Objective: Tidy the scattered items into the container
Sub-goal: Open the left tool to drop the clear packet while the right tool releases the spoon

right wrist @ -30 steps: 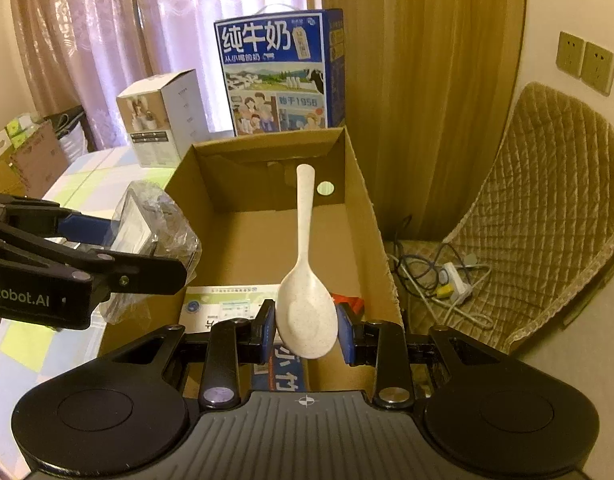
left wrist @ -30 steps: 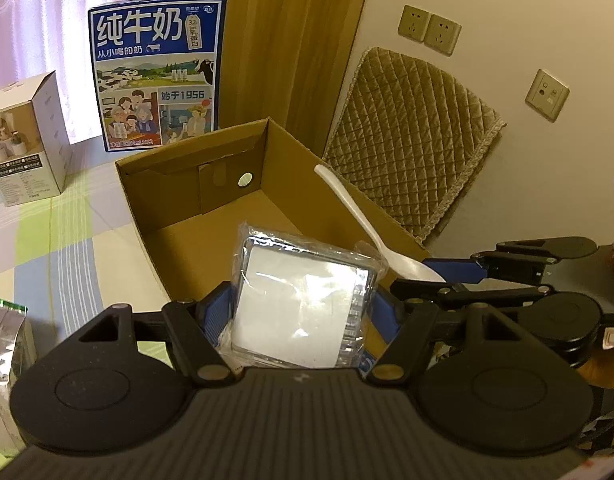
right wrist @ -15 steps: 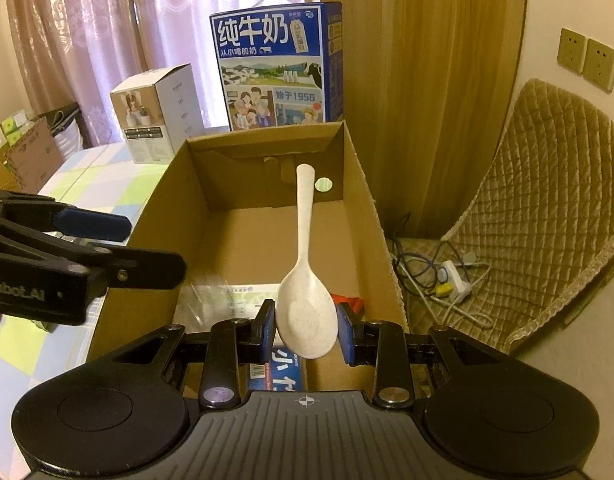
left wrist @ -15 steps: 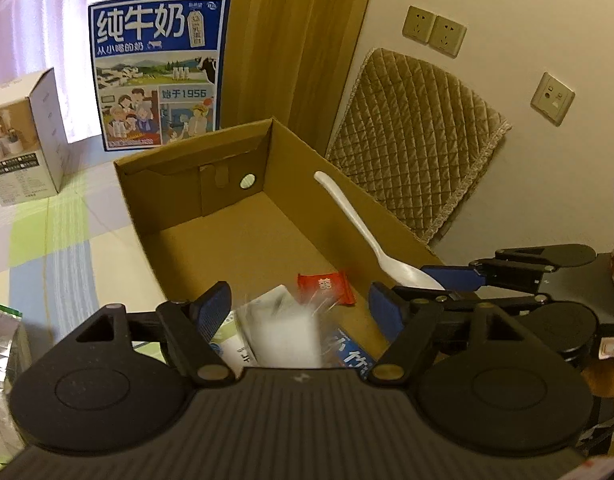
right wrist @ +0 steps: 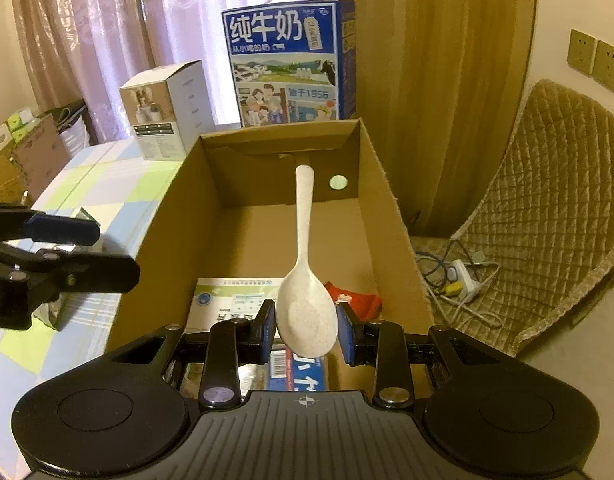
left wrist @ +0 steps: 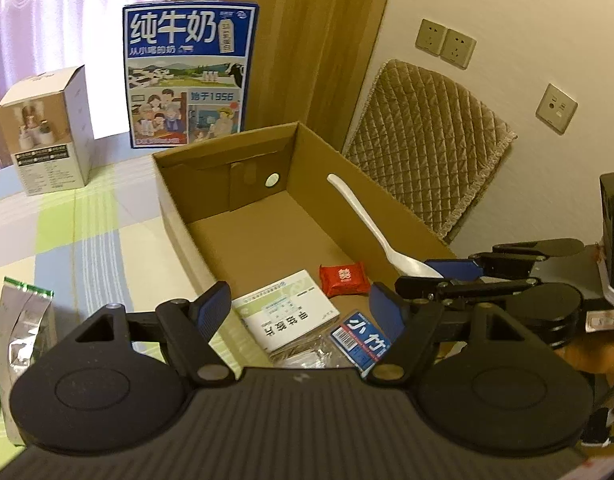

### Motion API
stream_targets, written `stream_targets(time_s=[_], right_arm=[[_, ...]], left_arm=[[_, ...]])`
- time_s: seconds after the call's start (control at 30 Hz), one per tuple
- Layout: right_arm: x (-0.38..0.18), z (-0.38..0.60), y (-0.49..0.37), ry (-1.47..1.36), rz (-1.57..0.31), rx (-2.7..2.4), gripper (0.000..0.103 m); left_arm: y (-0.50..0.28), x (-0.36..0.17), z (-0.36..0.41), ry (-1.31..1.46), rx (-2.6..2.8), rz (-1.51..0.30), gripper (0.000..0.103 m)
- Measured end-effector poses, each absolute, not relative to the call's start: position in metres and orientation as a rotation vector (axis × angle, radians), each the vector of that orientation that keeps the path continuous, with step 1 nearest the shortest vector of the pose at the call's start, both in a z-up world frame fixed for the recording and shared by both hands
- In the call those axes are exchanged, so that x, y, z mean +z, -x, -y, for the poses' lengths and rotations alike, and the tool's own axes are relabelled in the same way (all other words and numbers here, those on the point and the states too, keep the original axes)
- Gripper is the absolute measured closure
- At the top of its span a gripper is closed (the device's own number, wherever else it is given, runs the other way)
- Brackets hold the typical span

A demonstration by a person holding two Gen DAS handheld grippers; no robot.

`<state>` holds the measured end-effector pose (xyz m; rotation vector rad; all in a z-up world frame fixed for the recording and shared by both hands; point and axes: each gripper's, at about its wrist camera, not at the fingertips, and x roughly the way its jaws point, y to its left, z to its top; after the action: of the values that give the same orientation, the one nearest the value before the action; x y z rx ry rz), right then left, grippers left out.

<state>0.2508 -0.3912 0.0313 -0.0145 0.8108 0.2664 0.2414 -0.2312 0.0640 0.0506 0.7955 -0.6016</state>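
An open cardboard box (left wrist: 175, 200) (right wrist: 167, 232) stands on the table. Inside lie a white-green packet (left wrist: 287, 316) (right wrist: 227, 300), a red sachet (left wrist: 343, 278) (right wrist: 357, 300), a blue packet (left wrist: 359, 344) (right wrist: 303, 372) and a clear plastic-wrapped pack (left wrist: 303, 356). My left gripper (left wrist: 303, 312) is open and empty above the box's near end. My right gripper (right wrist: 307, 332) is shut on the bowl of a white spoon (right wrist: 305, 280), handle pointing forward over the box; the spoon also shows in the left wrist view (left wrist: 371, 228).
A blue milk carton (left wrist: 189, 76) and a white product box (left wrist: 47, 132) stand behind the cardboard box. A silver-green pouch (left wrist: 21, 328) lies on the checked tablecloth at left. A quilted chair (right wrist: 547, 216) and a power strip (right wrist: 463, 276) are to the right.
My left gripper opened and let go of the plastic-wrapped pack, which dropped into the box. My right gripper still holds the spoon over the box.
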Motion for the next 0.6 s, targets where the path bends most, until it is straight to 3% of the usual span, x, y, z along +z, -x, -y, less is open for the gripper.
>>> stream_targets(time_s=[0.17,0.5,0.6], right_arm=[[0.031,0.392,-0.246,-0.001,-0.807,0.268,0.053],[0.034,0.407,-0.212,-0.060,-0.810,0.222,0.047],[0.040,0.405,-0.197,-0.076,-0.805,0.227,0.040]], left_arm=[[-0.236,0.062,0.219,-0.042,-0.584,-0.798,0.028],[-0.210,0.058,0.177,-0.018,-0.532,-0.805,0.025],[-0.198,0.059,0.164,-0.009,-0.512,-0.807,0.023]])
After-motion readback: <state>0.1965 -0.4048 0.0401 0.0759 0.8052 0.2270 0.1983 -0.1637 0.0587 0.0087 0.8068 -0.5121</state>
